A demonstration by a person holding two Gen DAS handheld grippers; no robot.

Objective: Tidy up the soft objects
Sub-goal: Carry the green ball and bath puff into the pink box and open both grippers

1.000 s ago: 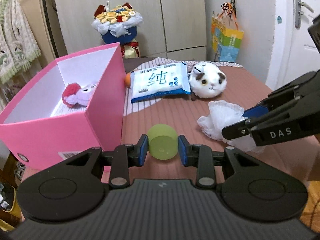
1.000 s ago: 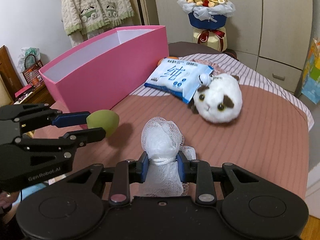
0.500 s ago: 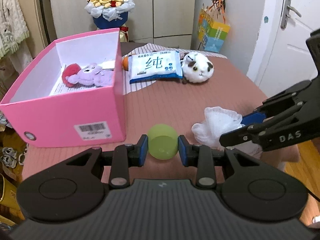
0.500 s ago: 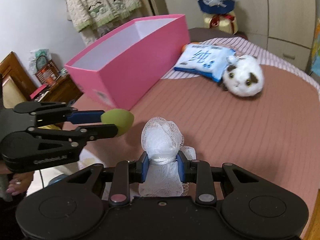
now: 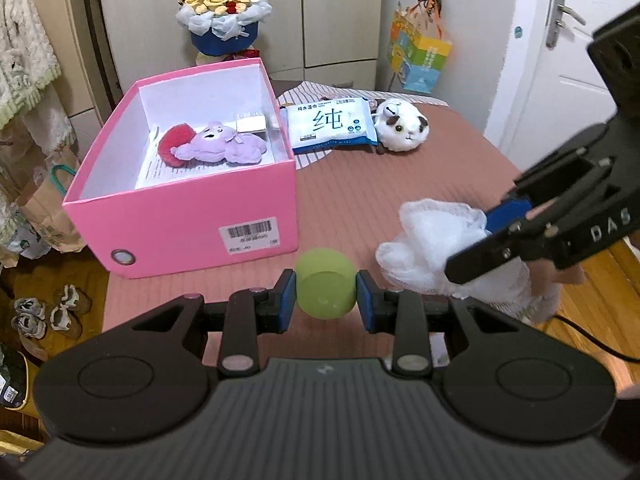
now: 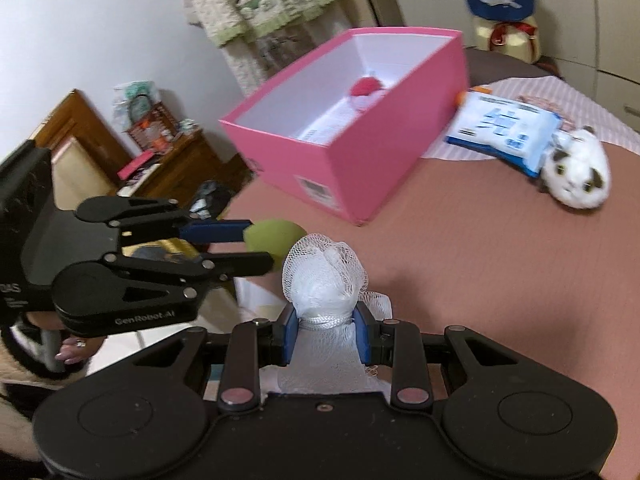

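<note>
Green sponge ball [image 5: 325,283] sits clenched in the left claw [image 5: 325,295], just before the pink box [image 5: 192,224] on the table [image 5: 400,184]. The right claw [image 6: 325,328] grips a white mesh pouf [image 6: 323,276] — both held aloft. A purple plush [image 5: 218,146] lies in the box; wipes pack [image 5: 330,124] and white plush [image 5: 402,126] rest beyond.

In the left wrist view the right gripper [image 5: 468,252] runs off the frame's right edge, so its body is cut short. Its lower finger covers part of the white mesh pouf [image 5: 432,240] it clamps. Ahead of the left gripper [image 5: 326,292], the pink box [image 5: 180,216] hides the near end of its floor. In the right wrist view the far wet-wipes pack [image 6: 506,130] is blurred, its print unreadable, and the box wall covers most of what looks like a plush toy [image 6: 366,90] inside.
</note>
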